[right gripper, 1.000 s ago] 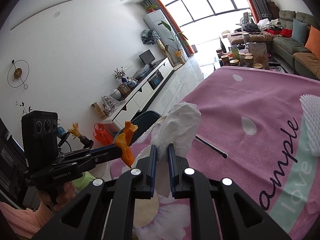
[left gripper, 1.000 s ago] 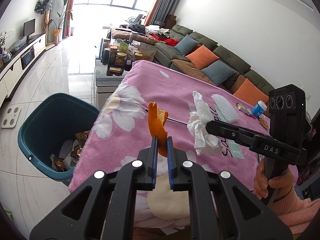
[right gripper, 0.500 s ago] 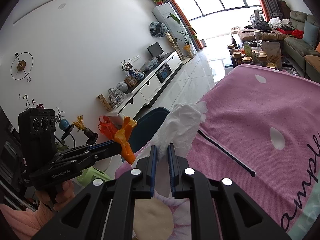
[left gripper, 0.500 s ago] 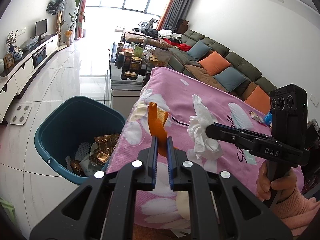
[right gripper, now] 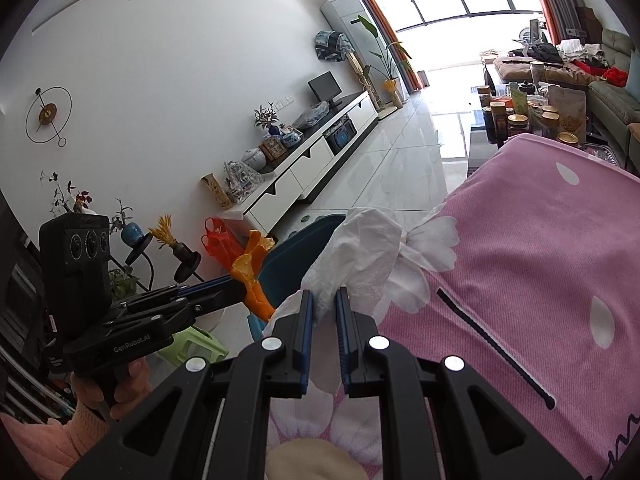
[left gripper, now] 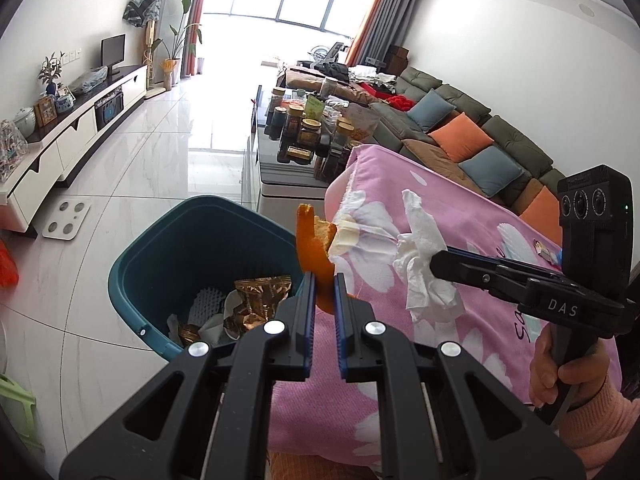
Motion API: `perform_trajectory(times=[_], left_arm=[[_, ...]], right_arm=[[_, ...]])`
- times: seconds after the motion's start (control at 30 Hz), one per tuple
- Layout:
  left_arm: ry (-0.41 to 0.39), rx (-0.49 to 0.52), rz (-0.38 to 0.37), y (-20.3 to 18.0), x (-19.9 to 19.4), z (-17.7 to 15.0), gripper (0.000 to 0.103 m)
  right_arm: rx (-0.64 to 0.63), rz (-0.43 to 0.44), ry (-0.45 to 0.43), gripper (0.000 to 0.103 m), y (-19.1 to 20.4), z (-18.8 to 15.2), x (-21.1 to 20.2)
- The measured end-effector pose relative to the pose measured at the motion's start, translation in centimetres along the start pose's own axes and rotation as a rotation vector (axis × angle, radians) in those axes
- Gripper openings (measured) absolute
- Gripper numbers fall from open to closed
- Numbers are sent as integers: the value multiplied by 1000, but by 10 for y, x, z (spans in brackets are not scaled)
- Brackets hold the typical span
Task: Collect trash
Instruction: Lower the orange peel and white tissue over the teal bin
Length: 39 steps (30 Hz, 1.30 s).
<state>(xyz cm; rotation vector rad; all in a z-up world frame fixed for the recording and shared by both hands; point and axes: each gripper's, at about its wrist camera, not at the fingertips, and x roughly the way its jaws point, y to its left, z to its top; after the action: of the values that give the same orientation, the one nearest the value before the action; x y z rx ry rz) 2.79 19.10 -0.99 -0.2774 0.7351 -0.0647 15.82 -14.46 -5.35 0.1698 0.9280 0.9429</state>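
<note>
My left gripper (left gripper: 323,280) is shut on an orange peel (left gripper: 311,246) and holds it in the air at the table's left edge, just right of the teal trash bin (left gripper: 160,240). The peel also shows in the right wrist view (right gripper: 252,268). My right gripper (right gripper: 323,296) is shut on a crumpled white tissue (right gripper: 360,256) above the table's corner; the tissue also shows in the left wrist view (left gripper: 424,264), to the right of the peel. The bin holds golden wrappers (left gripper: 256,300) and white scraps.
The table wears a pink flowered cloth (left gripper: 460,340) with a black stick (right gripper: 496,348) on it. A low table with jars (left gripper: 308,136) stands beyond the bin. A sofa with cushions (left gripper: 460,136) is on the right, a white TV cabinet (left gripper: 72,128) on the left.
Both grippers have moved left toward the table's edge with their loads. The bin has come closer and now lies directly beside the orange peel.
</note>
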Motion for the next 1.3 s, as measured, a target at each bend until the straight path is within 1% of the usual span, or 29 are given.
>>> perform_trajectory(times=[0.77, 1.3], left_arm=[[-7, -64, 89, 41, 6, 7, 9], [5, -77, 141, 45, 20, 7, 9]], right_arm=[[-41, 6, 65, 10, 27, 16, 44], [-53, -9, 114, 10, 40, 26, 80]])
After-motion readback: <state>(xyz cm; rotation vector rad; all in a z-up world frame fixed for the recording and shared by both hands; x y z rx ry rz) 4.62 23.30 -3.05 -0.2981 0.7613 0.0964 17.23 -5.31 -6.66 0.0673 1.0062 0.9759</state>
